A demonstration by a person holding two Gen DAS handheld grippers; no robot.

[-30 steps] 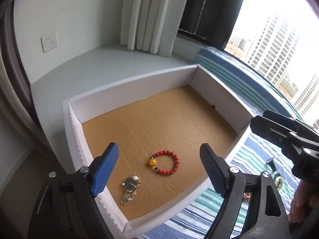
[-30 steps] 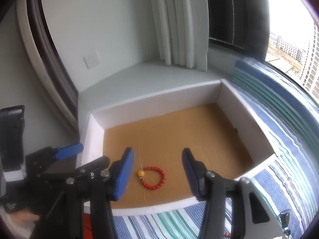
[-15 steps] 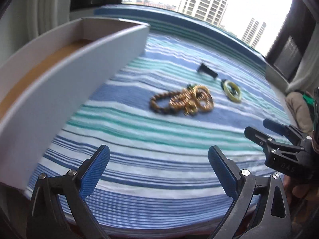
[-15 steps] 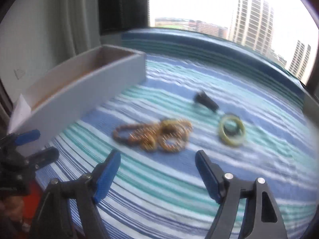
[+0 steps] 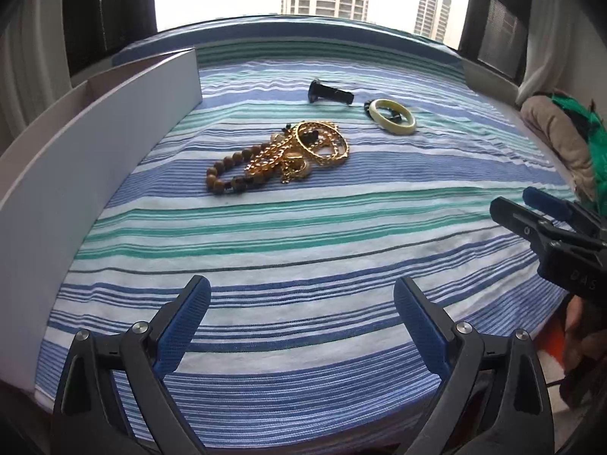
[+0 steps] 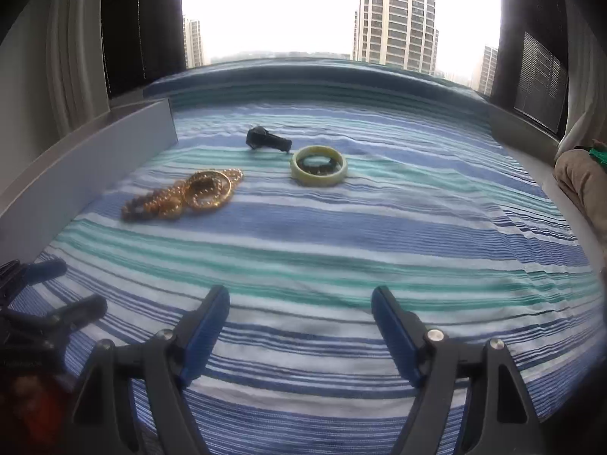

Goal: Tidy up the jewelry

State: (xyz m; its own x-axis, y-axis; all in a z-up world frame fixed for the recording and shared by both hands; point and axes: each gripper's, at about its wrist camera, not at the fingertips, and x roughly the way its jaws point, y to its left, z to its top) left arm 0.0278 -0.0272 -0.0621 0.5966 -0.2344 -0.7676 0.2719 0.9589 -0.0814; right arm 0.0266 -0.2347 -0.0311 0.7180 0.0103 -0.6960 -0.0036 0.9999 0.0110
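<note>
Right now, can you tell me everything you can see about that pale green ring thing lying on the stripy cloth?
The pale green bangle is a thick, smooth, closed ring, glossy like jade or glass. It lies flat on the striped cloth, apart from the gold and bead pile. Something small and dark shows inside the ring and at its left edge, too unclear to name. A black object lies just behind it. Neither gripper touches it.

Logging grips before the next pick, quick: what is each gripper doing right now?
Left gripper: open, holding nothing.
Right gripper: open, holding nothing.

Striped cloth [image 5: 303, 235] bears gold jewelry pile [image 5: 303, 151], pale bangle [image 5: 393, 121], white box [image 5: 76, 174].
</note>
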